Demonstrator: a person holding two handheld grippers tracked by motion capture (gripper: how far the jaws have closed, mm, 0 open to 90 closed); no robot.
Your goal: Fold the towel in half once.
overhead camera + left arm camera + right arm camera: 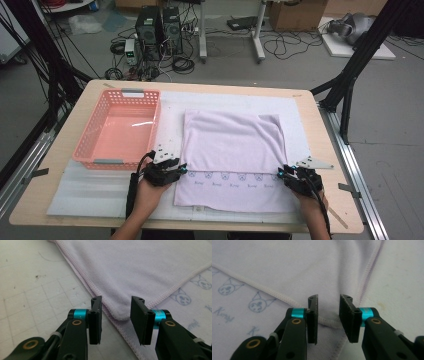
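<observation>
Towel (232, 145) fold corners sit between both grippers' parted fingers (96, 315), left (116, 320) and right (328, 318), ungripped.

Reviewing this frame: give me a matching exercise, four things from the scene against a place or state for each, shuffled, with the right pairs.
Things:
1. basket
2. towel
3. left gripper
4. right gripper

Places or states:
A. jaws apart at the folded layer's right corner
B. pink, left side of the table
C. jaws apart at the folded layer's left corner
D. pale lilac, folded partway, printed strip showing

Pairs: 1-B, 2-D, 3-C, 4-A
</observation>
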